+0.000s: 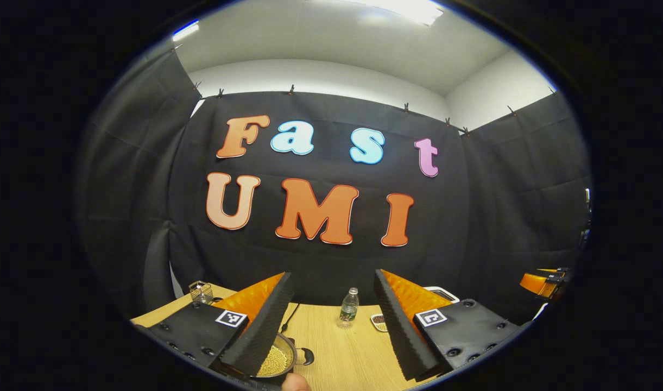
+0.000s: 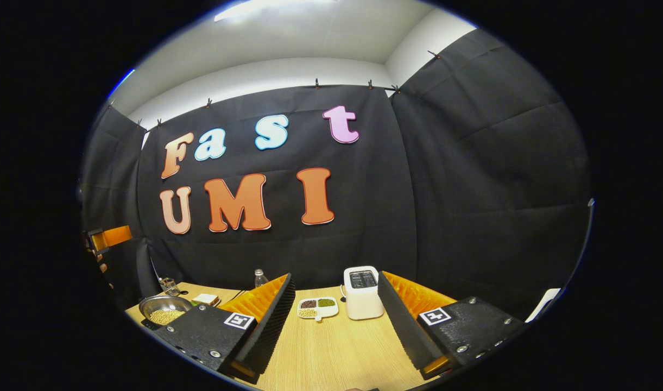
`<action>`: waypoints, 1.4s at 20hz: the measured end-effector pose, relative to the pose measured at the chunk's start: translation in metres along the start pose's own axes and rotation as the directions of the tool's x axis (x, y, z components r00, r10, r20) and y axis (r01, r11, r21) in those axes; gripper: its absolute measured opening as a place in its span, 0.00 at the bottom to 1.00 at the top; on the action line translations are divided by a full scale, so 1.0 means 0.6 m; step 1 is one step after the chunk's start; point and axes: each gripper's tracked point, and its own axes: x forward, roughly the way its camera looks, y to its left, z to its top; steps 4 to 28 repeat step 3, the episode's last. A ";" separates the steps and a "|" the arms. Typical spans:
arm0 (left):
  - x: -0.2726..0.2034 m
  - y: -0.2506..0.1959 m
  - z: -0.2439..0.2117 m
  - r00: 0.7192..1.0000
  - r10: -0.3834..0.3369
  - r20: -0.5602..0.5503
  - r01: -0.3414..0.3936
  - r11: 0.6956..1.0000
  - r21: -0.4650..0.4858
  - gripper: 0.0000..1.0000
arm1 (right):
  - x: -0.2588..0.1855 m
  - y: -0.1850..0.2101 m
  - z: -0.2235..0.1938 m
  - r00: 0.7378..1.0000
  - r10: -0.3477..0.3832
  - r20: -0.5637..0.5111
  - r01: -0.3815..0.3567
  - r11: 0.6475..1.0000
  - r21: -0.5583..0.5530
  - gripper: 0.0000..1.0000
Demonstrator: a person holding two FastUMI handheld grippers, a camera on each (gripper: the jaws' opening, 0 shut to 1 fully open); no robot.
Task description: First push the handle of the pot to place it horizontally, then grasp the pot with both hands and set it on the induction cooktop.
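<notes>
A metal pot (image 1: pixel 279 358) holding pale beans sits low on the wooden table (image 1: pixel 336 353), partly hidden behind my left gripper's left finger (image 1: pixel 260 326). Its short dark handle (image 1: pixel 305 356) points right. A dark slab (image 1: pixel 244 376) shows under it, perhaps the induction cooktop, and a black cord (image 1: pixel 289 316) leads away. My left gripper (image 1: pixel 332 274) is open above the pot and holds nothing. In the right gripper view the pot (image 2: pixel 163 311) lies far to the left. My right gripper (image 2: pixel 335 275) is open over bare table (image 2: pixel 336 353).
A water bottle (image 1: pixel 349 308), a glass jar (image 1: pixel 201 292) and a small dish (image 1: pixel 379 322) stand on the table. The right gripper view has a white toaster (image 2: pixel 362 292), a divided dish of beans (image 2: pixel 317 307), a bottle (image 2: pixel 260 278) and a slice of bread (image 2: pixel 206 298).
</notes>
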 end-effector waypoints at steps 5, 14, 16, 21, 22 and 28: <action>0.000 0.003 -0.001 1.000 0.009 -0.003 -0.009 1.000 -0.004 0.98 | 0.000 -0.003 -0.006 1.000 0.000 -0.005 0.000 1.000 0.006 0.95; 0.000 0.003 -0.001 1.000 0.009 -0.003 -0.009 1.000 -0.004 0.98 | 0.000 -0.003 -0.006 1.000 0.000 -0.005 0.000 1.000 0.006 0.95; 0.000 0.003 -0.001 1.000 0.009 -0.003 -0.009 1.000 -0.004 0.98 | 0.000 -0.003 -0.006 1.000 0.000 -0.005 0.000 1.000 0.006 0.95; 0.000 0.003 -0.001 1.000 0.009 -0.003 -0.009 1.000 -0.004 0.98 | 0.000 -0.003 -0.006 1.000 0.000 -0.005 0.000 1.000 0.006 0.95; 0.000 0.003 -0.001 1.000 0.009 -0.003 -0.009 1.000 -0.004 0.98 | 0.000 -0.003 -0.006 1.000 0.000 -0.005 0.000 1.000 0.006 0.95; 0.000 0.003 -0.001 1.000 0.009 -0.003 -0.009 1.000 -0.004 0.98 | 0.000 -0.003 -0.006 1.000 0.000 -0.005 0.000 1.000 0.006 0.95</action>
